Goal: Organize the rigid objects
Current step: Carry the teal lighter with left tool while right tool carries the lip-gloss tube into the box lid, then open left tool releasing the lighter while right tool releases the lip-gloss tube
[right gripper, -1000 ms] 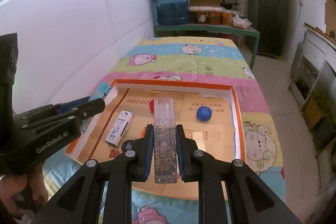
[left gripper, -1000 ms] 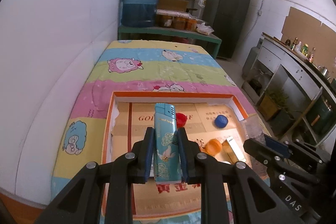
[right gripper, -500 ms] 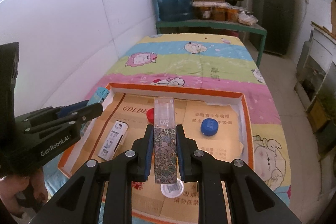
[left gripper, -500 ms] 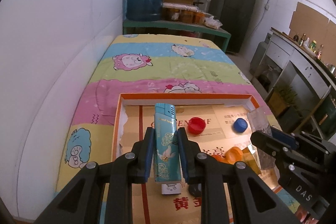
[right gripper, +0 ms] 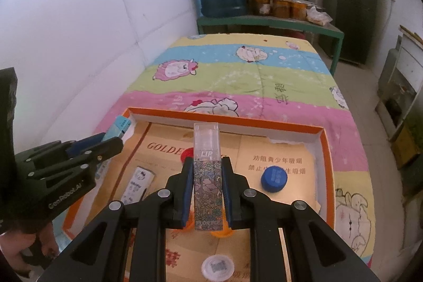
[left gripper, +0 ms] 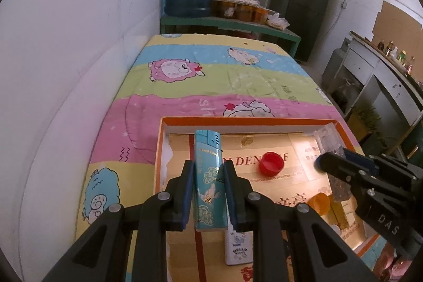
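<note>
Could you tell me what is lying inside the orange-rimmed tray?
Inside the tray: red cap, blue cap, white cap, Hello Kitty box. Grippers partly hide orange items.

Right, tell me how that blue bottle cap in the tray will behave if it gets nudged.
The blue cap lies flat on the tray's cardboard floor, so it would probably slide rather than roll. It looks like small hollow plastic, likely light and easily knocked. Tipped on edge, its round rim could roll.
</note>
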Demonstrator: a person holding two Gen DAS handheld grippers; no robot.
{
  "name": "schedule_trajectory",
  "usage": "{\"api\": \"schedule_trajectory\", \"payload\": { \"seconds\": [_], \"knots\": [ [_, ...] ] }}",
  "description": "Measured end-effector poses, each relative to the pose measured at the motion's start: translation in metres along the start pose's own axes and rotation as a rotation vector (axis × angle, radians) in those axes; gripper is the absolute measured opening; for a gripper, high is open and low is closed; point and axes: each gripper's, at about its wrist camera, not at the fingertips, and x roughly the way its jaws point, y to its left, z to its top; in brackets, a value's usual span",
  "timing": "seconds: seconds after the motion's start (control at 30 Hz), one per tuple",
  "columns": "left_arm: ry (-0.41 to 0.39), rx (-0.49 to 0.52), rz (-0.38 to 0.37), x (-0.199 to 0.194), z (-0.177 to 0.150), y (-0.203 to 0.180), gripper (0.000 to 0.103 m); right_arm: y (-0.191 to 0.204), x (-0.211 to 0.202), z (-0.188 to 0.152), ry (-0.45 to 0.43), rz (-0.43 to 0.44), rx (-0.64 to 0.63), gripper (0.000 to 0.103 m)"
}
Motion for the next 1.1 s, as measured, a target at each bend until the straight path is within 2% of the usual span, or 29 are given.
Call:
{"api": "schedule_trajectory", "payload": {
  "seconds": [0.37, 0.8, 1.1],
  "knots": [
    [0.031, 0.003, -0.001, 0.022, 0.008, 0.006, 0.023, -0.012, 0.034, 0.015, 0.069, 0.021, 0.020, 0.020],
    [0.071, 0.001, -0.029, 0.042, 0.012, 0.008, 0.023, -0.014, 0.057, 0.019, 0.119, -0.001, 0.000, 0.020],
    [0.143, -0.033, -0.062, 0.058, 0.011, 0.013, 0.023, -0.015, 0.073, 0.018, 0.176, -0.032, -0.014, 0.020]
  ]
}}
